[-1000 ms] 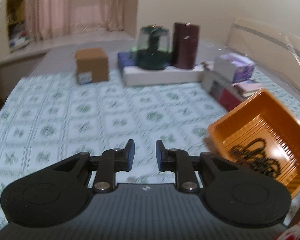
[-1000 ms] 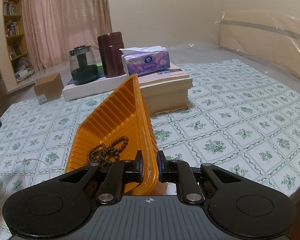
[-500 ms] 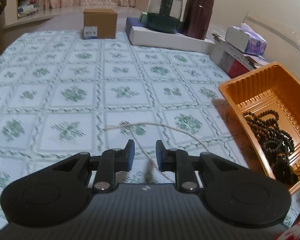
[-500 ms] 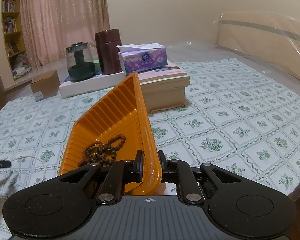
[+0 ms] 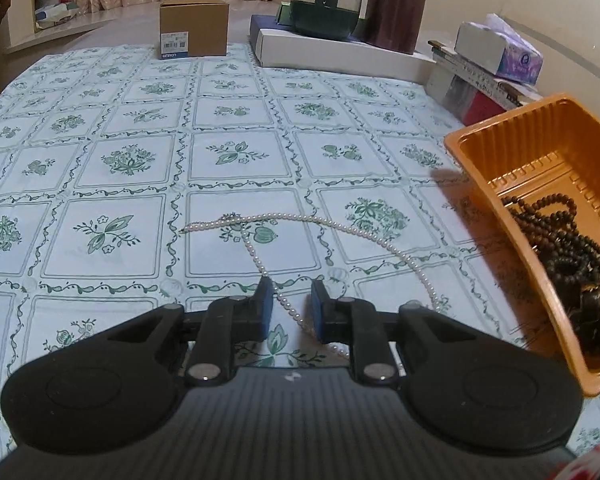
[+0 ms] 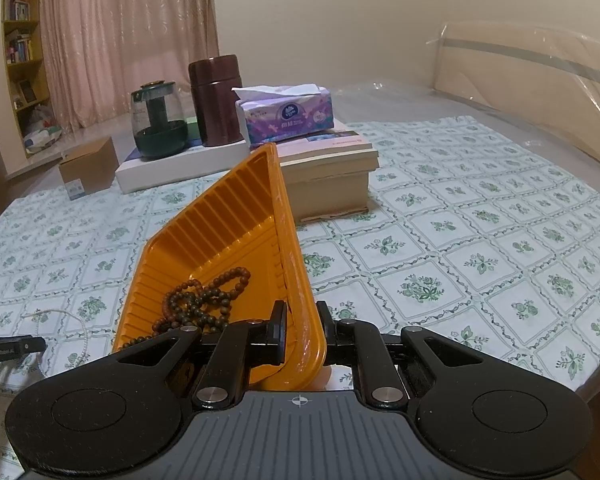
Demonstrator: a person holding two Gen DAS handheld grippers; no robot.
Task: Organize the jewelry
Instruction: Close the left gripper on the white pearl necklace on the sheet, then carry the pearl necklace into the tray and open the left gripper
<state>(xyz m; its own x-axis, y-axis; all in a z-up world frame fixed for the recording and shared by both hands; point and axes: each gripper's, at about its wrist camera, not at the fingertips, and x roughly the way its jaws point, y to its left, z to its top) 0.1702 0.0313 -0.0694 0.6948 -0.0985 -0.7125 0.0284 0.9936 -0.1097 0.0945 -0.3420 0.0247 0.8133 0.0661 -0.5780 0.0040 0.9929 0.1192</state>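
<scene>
**A:** Looking along the left tongs (image 5: pixel 290 304), found the pearl necklace (image 5: pixel 340 228) lying in a loose loop on the floral cloth (image 5: pixel 120 160), just beside the orange tray (image 5: pixel 500 152). Caught the jaws just closing in, not yet shut, with one run of the strand between them and no pad pressing it.

**B:** Judged it light and limp, then?

**A:** Judged it so: thin, slack, smooth-beaded, likely to slip or dangle and swing once lifted. Thought the thread possibly frail too, so ruled out any tugging.

**B:** Picked a spot to take hold?

**A:** Favoured that straight run between the jaws, pinched low against the cloth, away from the crossing at the far end.

**B:** And on the other side?

**A:** Saw the right tongs (image 6: pixel 302 320) clamped on the tray's near wall, holding it tilted, with the dark bead string (image 5: pixel 560 248) already inside. Reckoned the tray stiff but thin.
</scene>
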